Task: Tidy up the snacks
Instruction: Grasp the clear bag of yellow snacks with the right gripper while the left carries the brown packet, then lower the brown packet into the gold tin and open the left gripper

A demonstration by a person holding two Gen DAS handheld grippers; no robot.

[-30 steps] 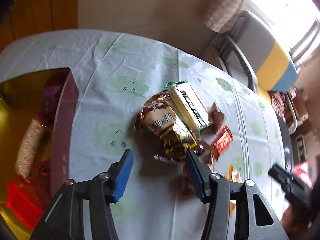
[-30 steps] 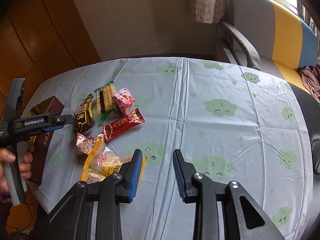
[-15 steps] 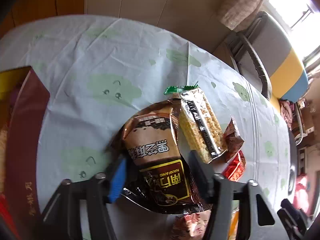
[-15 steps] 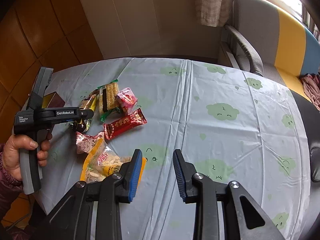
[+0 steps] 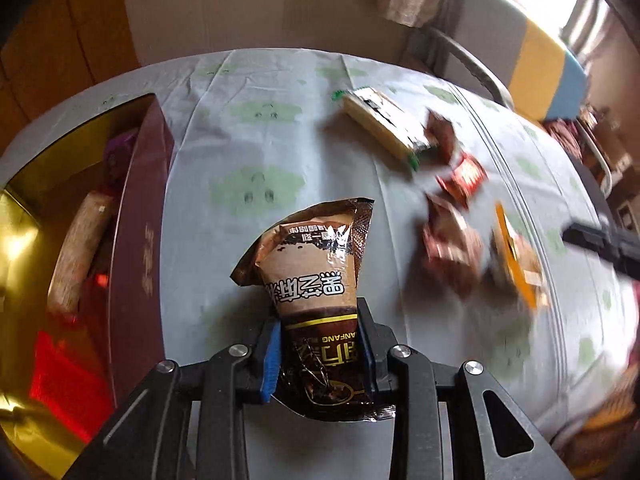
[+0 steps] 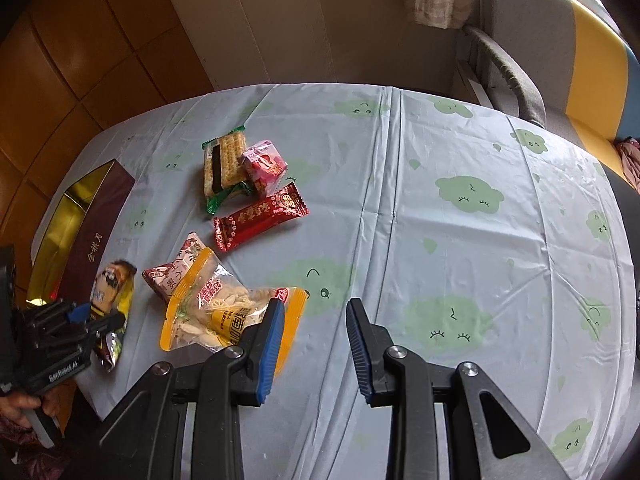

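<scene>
My left gripper is shut on a brown and tan snack packet, held clear of the cloud-print tablecloth. In the right wrist view that packet hangs beside the open maroon and gold box, just right of its wall. Still on the cloth lie a cracker pack, a pink cube packet, a red bar, a white and red packet and an orange bag of chips. My right gripper stands open with nothing between its fingers, its left finger over the orange bag.
Several snacks lie inside the gold-lined box. A grey, yellow and blue sofa chair stands behind the table at the right. A person's hand holds the left gripper at the table's near left edge.
The left gripper closed on the brown packet, lifted it out of the snack pile and carried it left toward the box. The right gripper stayed where it was.
</scene>
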